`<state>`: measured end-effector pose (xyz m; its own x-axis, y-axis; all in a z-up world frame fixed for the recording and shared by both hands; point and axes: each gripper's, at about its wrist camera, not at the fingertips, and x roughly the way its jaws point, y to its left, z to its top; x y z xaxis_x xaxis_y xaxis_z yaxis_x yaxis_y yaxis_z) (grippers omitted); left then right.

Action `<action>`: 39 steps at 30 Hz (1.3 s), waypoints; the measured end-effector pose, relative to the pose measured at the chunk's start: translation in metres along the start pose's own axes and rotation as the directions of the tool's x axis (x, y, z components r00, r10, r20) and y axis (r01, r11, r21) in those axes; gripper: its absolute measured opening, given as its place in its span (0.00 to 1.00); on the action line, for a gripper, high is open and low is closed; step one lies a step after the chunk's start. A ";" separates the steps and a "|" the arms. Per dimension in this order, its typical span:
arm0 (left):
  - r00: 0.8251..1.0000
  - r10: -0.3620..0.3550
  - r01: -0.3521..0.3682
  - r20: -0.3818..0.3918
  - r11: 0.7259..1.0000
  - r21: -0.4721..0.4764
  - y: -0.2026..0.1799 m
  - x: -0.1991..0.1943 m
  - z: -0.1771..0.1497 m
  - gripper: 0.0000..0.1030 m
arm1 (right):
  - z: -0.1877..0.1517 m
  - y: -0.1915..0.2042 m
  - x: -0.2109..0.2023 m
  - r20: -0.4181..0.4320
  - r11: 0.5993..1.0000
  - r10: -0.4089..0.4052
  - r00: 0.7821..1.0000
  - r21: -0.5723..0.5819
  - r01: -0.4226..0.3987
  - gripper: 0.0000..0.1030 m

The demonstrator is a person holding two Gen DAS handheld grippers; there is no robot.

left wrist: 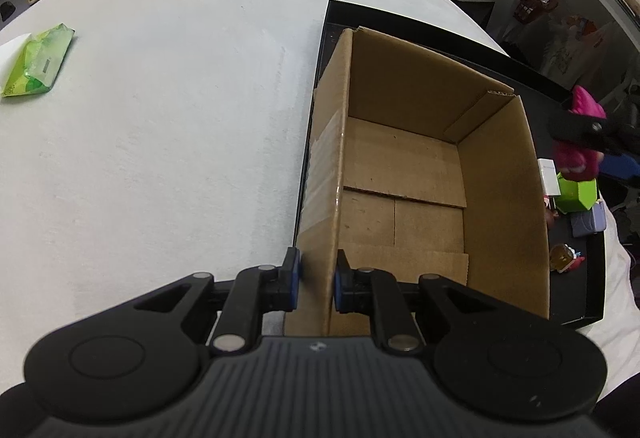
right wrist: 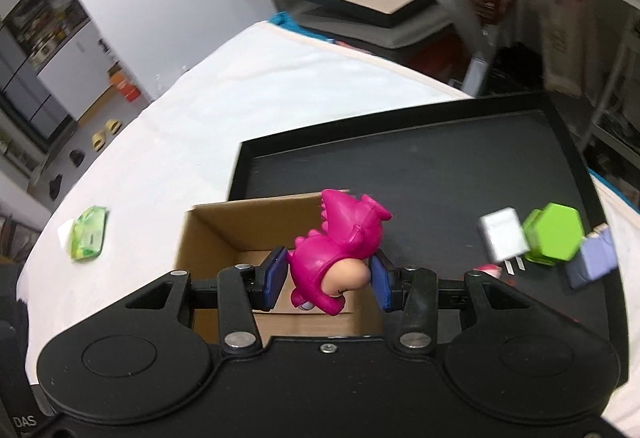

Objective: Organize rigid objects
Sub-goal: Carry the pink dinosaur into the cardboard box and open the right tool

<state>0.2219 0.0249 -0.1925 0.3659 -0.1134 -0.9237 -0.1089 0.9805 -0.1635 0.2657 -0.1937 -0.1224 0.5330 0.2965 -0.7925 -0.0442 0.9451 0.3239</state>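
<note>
Straddling the near wall of the cardboard box (left wrist: 404,174), the left gripper (left wrist: 316,278) is seen with jaws clamped on it. Right view — the pink dinosaur toy (right wrist: 340,250) is pinched between the right gripper (right wrist: 330,278) jaws, above the box — black tray (right wrist: 440,158) beyond.

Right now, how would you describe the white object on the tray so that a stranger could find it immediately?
Start at the black tray on the white table, then look right of the cardboard box. There, among small toys, lies the white charger, beside a green hexagonal block. It alone is white, boxy, with two metal prongs.
</note>
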 end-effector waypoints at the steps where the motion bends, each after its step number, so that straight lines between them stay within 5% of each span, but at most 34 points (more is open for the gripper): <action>1: 1.000 -0.006 0.006 -0.002 1.000 -0.003 0.000 0.000 0.000 0.15 | 0.001 0.005 0.003 -0.004 1.000 0.007 1.000 -0.011 -0.007 0.42; 17: 0.996 -0.083 0.083 -0.021 0.996 -0.030 0.014 0.006 0.001 0.15 | -0.005 0.049 0.052 -0.100 0.994 0.057 0.993 -0.083 -0.065 0.43; 23: 0.995 -0.094 0.093 -0.034 0.995 -0.041 0.018 0.005 0.003 0.15 | -0.008 0.058 0.058 -0.091 0.993 0.067 0.994 -0.095 -0.076 0.55; 28: 0.995 -0.094 0.091 -0.045 0.994 -0.052 0.018 0.007 0.009 0.16 | -0.012 0.056 0.056 -0.094 0.993 0.070 0.993 -0.086 -0.078 0.56; 39: 0.999 -0.033 0.032 -0.039 0.999 -0.022 0.004 0.000 0.011 0.18 | -0.016 0.039 0.014 0.024 0.998 0.040 0.999 -0.043 -0.039 0.71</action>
<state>0.2317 0.0306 -0.1895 0.3326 -0.1516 -0.9308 -0.1178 0.9726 -0.2005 0.2579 -0.1509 -0.1288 0.5511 0.3307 -0.7661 -0.1011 0.9378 0.3321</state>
